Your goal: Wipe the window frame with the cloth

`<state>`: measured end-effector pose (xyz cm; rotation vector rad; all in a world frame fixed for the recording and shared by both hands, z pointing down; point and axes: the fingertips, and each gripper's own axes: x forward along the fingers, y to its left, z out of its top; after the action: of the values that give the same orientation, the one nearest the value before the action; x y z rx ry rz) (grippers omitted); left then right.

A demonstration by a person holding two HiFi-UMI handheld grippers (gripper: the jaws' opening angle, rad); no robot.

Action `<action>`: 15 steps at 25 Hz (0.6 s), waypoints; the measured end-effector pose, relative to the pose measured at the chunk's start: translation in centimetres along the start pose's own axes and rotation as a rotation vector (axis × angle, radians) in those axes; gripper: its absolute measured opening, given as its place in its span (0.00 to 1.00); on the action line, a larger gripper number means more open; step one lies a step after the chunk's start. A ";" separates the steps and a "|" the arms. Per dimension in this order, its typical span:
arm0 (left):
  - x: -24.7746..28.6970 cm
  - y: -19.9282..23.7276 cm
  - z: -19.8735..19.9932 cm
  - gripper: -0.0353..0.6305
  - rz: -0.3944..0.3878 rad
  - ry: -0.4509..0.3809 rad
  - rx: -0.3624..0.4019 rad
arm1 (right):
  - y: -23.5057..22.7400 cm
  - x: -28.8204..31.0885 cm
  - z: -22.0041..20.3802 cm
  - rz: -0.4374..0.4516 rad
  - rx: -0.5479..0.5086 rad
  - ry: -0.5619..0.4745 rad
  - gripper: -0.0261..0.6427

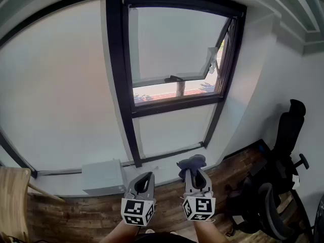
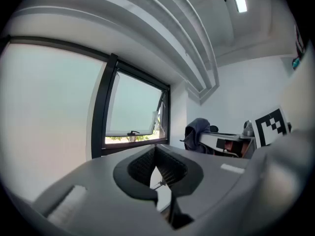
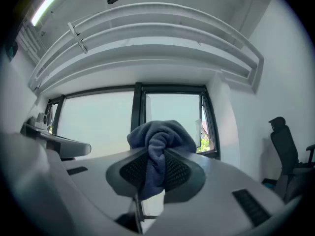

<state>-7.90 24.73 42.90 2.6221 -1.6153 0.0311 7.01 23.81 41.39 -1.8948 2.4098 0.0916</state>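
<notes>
The dark window frame point(image 1: 121, 80) rises ahead of me, its upper sash point(image 1: 177, 77) tilted open outward. My right gripper point(image 1: 192, 164) is shut on a bunched blue-grey cloth point(image 1: 192, 162), held low near the sill, apart from the frame. In the right gripper view the cloth point(image 3: 158, 149) bulges up between the jaws of that gripper point(image 3: 158, 167), with the frame point(image 3: 139, 117) behind it. My left gripper point(image 1: 145, 178) sits beside the right one, shut with nothing in it; in its own view that gripper point(image 2: 155, 162) has its pads together and the frame point(image 2: 102, 112) is off to the left.
A grey box point(image 1: 104, 176) sits on the sill at the left. A black office chair point(image 1: 283, 151) stands at the right on the wooden floor point(image 1: 76, 214). A wooden piece of furniture point(image 1: 12, 201) shows at the lower left corner.
</notes>
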 end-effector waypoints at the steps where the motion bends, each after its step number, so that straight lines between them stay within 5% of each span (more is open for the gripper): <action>1: 0.0 -0.1 0.1 0.06 0.002 -0.002 -0.001 | 0.0 0.0 0.1 0.004 -0.001 -0.001 0.15; 15: -0.2 -0.3 -0.4 0.06 0.008 0.007 -0.007 | 0.5 0.1 -0.1 0.026 0.018 -0.008 0.16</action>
<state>-7.71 25.02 43.27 2.6077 -1.6209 0.0351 6.53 23.79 41.48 -1.8525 2.4222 0.0780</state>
